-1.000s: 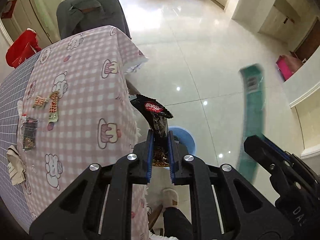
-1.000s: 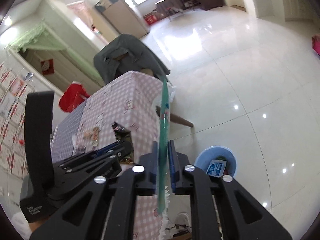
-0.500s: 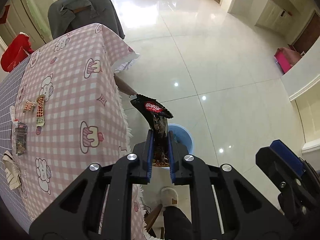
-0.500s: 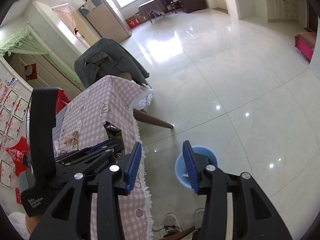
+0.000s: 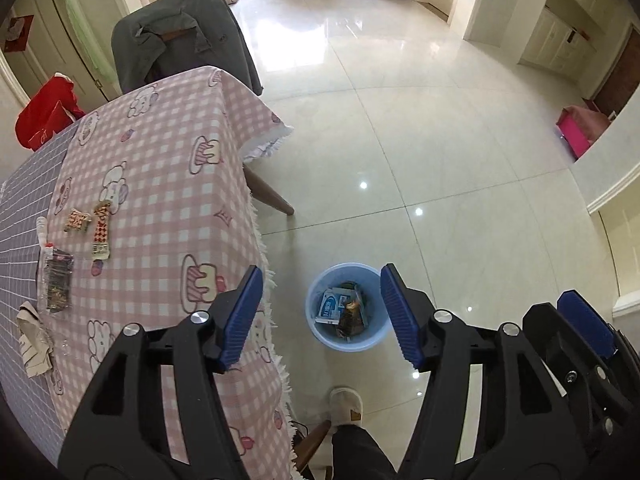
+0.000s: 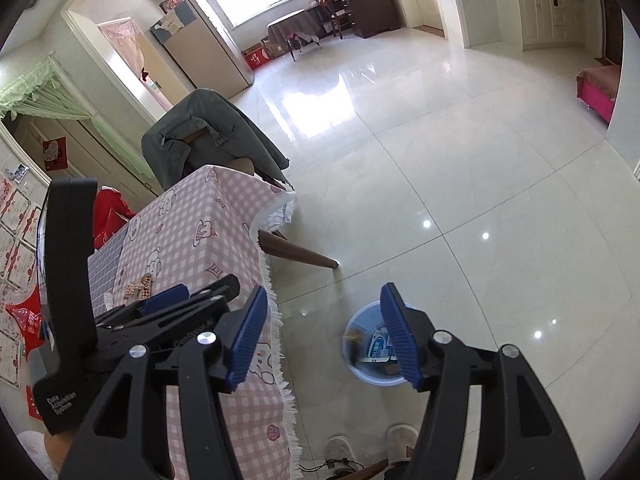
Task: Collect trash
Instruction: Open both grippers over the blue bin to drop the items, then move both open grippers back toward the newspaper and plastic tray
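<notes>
Bin [image 5: 320,332] on floor holds blue-white packet [image 5: 330,307] w/ dark wrappers [image 5: 352,318].

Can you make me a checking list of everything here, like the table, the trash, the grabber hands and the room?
Surface: pink checked tablecloth with cartoon prints over a table, grey grid cloth beside it.
Job's things: round blue plastic bin on the floor, wrappers inside; several small wrappers and a crumpled white paper scrap lie on the table.
Clutter: red bag behind the table.
Grippers: left gripper open, nothing between its jaws, which have just been opening; right gripper likewise.
Cables: thin dark cord on the floor near white slippers.
Surroundings: glossy tiled floor, chair draped with a grey jacket, pink box.
</notes>
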Demonstrator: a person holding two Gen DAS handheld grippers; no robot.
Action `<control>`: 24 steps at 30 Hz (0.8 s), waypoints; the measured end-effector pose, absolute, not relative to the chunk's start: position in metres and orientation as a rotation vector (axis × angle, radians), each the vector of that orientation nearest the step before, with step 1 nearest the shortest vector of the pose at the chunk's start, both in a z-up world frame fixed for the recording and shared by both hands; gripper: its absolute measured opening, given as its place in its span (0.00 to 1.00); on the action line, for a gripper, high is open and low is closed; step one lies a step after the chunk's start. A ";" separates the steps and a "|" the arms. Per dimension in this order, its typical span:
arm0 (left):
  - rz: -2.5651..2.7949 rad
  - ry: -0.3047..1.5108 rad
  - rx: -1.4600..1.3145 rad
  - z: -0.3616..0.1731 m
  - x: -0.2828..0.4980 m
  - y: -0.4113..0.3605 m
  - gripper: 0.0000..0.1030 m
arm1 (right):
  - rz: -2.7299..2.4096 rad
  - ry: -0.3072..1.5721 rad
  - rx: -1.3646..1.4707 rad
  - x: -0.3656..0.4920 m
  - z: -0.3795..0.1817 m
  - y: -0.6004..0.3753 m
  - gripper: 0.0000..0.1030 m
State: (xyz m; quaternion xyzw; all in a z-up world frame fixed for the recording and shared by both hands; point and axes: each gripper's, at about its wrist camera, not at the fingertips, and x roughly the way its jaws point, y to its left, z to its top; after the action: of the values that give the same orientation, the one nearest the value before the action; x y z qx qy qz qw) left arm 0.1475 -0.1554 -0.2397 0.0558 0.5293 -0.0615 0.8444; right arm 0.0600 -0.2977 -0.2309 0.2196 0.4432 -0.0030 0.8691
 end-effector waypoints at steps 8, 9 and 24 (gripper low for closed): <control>-0.092 1.088 0.078 -0.218 0.140 -0.116 0.71 | 0.043 0.924 0.437 0.063 -0.216 -0.271 0.60; -0.085 1.085 0.071 -0.215 0.139 -0.108 0.71 | 0.057 0.924 0.432 0.063 -0.214 -0.264 0.60; 0.188 1.077 -0.114 -0.198 0.101 0.077 0.72 | 0.395 0.963 0.307 0.088 -0.185 -0.100 0.63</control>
State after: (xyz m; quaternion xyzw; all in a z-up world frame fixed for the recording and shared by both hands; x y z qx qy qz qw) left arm 0.1013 0.0768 -0.1975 -0.0542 0.5116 0.0893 0.8529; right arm 0.0885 -0.1000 -0.1848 0.1461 0.4581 0.1880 0.8564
